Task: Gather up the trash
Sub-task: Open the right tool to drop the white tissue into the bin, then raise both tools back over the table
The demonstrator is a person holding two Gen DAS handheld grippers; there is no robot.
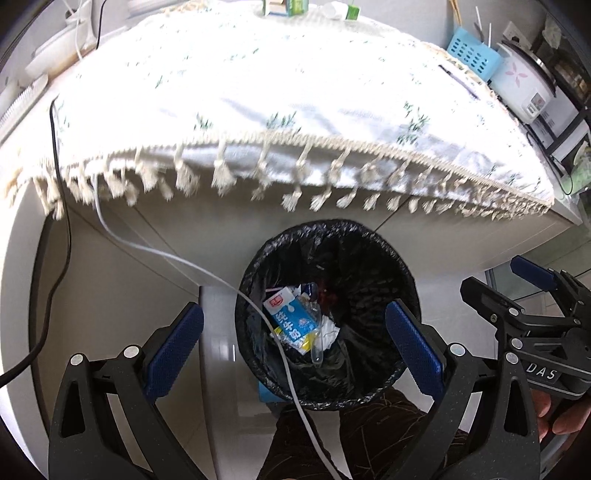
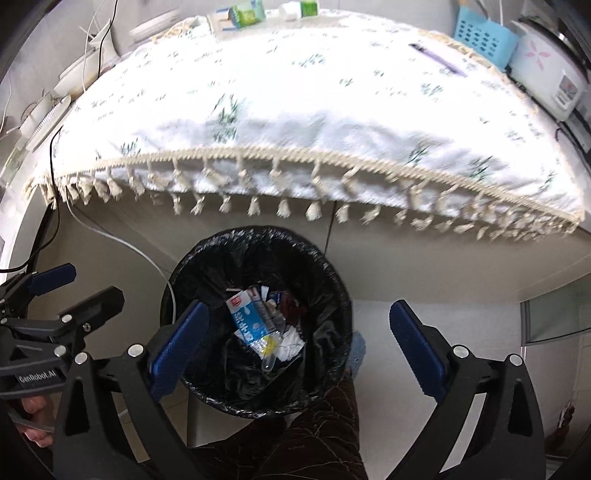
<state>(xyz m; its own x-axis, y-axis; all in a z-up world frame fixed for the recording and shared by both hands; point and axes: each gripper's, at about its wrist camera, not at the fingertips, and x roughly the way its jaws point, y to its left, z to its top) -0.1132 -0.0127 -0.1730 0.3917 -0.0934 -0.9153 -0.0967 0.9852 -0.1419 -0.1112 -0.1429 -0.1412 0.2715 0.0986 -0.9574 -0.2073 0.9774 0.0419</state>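
Note:
A round bin with a black liner [image 1: 406, 273] [image 2: 334, 284] stands on the floor under the table's front edge. In it lie a blue and white milk carton [image 1: 290, 319] [image 2: 249, 323], crumpled white paper [image 1: 330, 330] [image 2: 291, 343] and a clear plastic piece [image 1: 317, 354]. My left gripper [image 1: 295, 314] hangs above the bin, open and empty; the right wrist view shows it at the left [image 2: 90, 282]. My right gripper [image 2: 299, 310] is beside it over the bin, open wide with nothing between its fingers, also seen at the right [image 1: 495, 275]. Green and white cartons [image 1: 284, 7] [image 2: 243, 13] stand at the table's far edge.
A white fringed tablecloth [image 1: 258, 92] covers the table. A pen [image 2: 437, 59], a blue basket [image 2: 484, 37] and a rice cooker [image 2: 546, 70] are at the far right. A white cable [image 1: 207, 266] crosses the bin. The person's dark trouser leg [image 2: 314, 435] is just behind the bin.

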